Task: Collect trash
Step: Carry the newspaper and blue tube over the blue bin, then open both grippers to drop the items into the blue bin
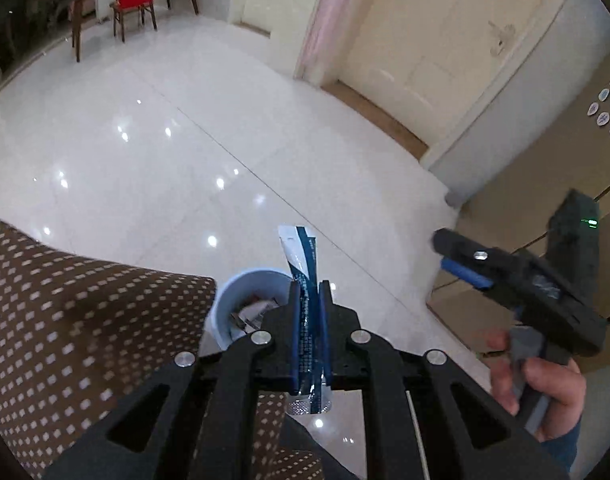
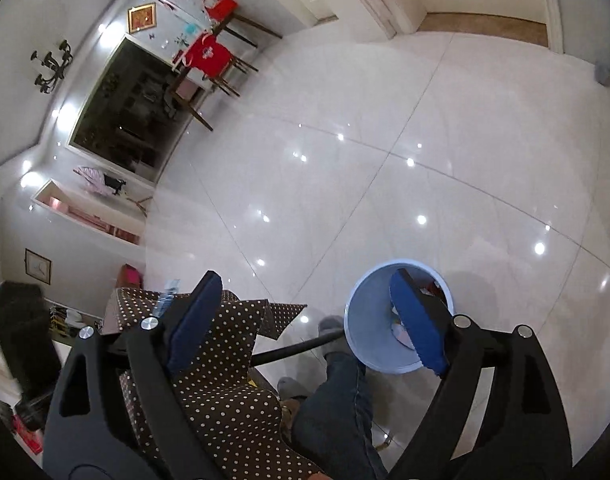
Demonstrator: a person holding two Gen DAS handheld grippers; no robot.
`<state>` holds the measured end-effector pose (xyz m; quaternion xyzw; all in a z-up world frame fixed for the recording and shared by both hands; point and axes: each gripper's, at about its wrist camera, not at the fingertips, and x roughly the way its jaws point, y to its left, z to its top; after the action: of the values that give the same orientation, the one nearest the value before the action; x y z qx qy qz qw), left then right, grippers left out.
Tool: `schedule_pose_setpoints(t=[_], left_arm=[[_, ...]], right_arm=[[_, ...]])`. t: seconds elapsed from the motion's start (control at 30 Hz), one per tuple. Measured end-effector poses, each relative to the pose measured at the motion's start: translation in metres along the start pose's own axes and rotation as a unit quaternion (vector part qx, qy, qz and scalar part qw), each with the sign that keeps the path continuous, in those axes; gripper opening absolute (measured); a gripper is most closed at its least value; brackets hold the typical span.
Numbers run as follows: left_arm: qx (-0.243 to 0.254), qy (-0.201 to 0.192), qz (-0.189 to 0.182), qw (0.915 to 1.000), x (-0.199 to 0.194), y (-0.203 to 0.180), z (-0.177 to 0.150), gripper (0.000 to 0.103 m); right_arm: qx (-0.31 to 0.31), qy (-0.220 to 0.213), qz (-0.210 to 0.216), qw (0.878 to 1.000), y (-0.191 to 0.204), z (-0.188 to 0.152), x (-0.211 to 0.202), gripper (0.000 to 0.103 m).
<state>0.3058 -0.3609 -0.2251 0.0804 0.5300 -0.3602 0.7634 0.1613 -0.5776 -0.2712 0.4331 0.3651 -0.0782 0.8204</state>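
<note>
A blue-and-white plastic wrapper, long and crinkled, stands nearly upright, its upper end sticking up free and its clear lower end hanging below; it sits just above the rim of a pale blue round bin; the bin stands upright on the glossy white tiled floor, close beside the corner of the dotted brown cloth, with scraps of trash already inside.

Both fisheye views look steeply down along their own fingers, high above the white tiled floor. Both share the pale blue bin, the dotted tablecloth and the far red chair
</note>
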Motion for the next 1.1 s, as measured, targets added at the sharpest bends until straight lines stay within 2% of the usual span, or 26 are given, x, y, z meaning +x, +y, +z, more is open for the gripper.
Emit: schedule_pose_setpoints(t=[0.1,0.17,0.2,0.23,0.27,0.37,0.5,0.63,0.87,1.0,1.1], left_arm=[[0.001,0.016,-0.004,0.9999,0.014,0.001,0.006,0.01],[0.0,0.027,-0.002,0.9996,0.024,0.002,0.011,0.016],[-0.002,0.031,0.002,0.9995,0.027,0.003,0.012,0.039],[-0.007,0.034,0.01,0.9994,0.029,0.005,0.013,0.074],[-0.014,0.031,0.021,0.9992,0.029,0.007,0.015,0.085],[-0.019,0.016,0.034,0.9991,0.023,0.011,0.018,0.088],[-0.022,0.009,0.051,0.9984,0.01,0.014,0.014,0.089],[-0.027,-0.03,0.064,0.9971,-0.022,0.015,0.007,0.093],[-0.031,-0.101,0.084,0.9908,-0.09,0.01,-0.012,0.094],[-0.033,-0.137,0.078,0.9869,-0.123,0.009,-0.026,0.095],[-0.032,-0.162,0.102,0.981,-0.151,0.008,-0.039,0.095]], right_arm=[[0.007,-0.007,0.002,1.0,-0.001,0.003,-0.005,0.085],[0.012,-0.008,0.002,1.0,-0.005,0.004,-0.005,0.085],[0.016,-0.009,0.002,1.0,-0.008,0.005,-0.005,0.085],[0.018,-0.008,0.003,1.0,-0.01,0.005,-0.005,0.085],[0.019,-0.008,0.003,1.0,-0.009,0.004,-0.006,0.085],[0.019,-0.008,0.004,1.0,-0.007,0.001,-0.008,0.086],[0.018,-0.013,0.002,1.0,-0.001,0.0,-0.012,0.096],[0.011,-0.018,-0.007,1.0,0.012,-0.003,-0.017,0.097],[-0.029,-0.033,-0.012,0.999,0.052,-0.014,-0.035,0.097],[-0.068,-0.042,-0.007,0.997,0.09,-0.023,-0.051,0.097],[-0.102,-0.051,-0.008,0.993,0.119,-0.03,-0.064,0.097]])
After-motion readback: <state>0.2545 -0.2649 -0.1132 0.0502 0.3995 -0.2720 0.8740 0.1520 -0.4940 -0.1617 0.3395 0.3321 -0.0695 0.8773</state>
